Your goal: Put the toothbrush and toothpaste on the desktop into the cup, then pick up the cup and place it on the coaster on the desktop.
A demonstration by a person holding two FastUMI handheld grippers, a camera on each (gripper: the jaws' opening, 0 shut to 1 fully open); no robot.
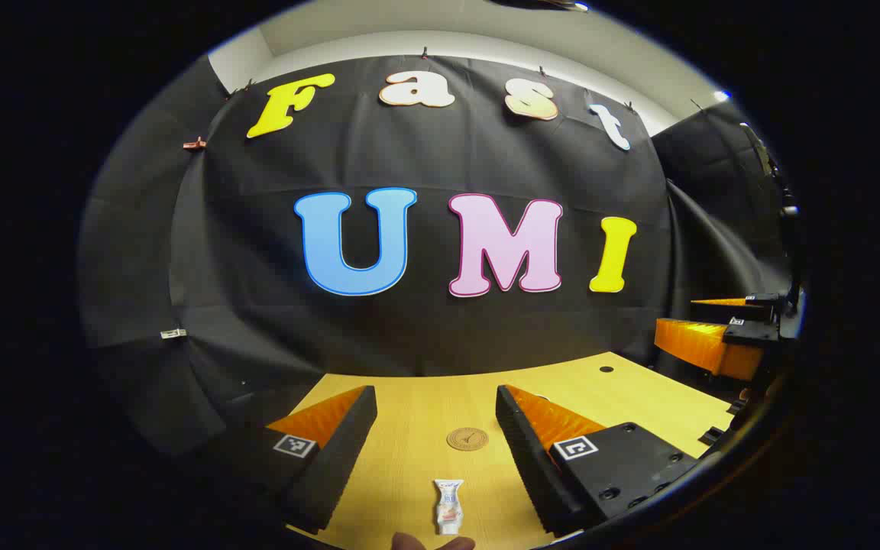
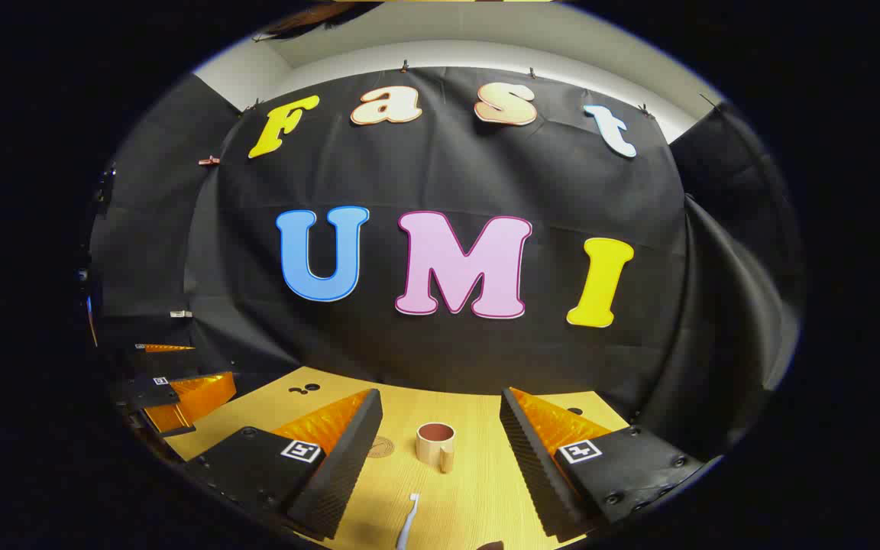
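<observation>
In the left gripper view, the left gripper hangs over the desktop with its fingers spread and nothing between them. One toothpaste lies flat just below, and one coaster sits farther on. In the right gripper view, the right gripper is also spread and empty. One toothbrush lies near, and one cup stands upright beyond it. I judge that nothing is picked yet; the next move calls for lowering onto the toothpaste or the toothbrush and pinching it.
</observation>
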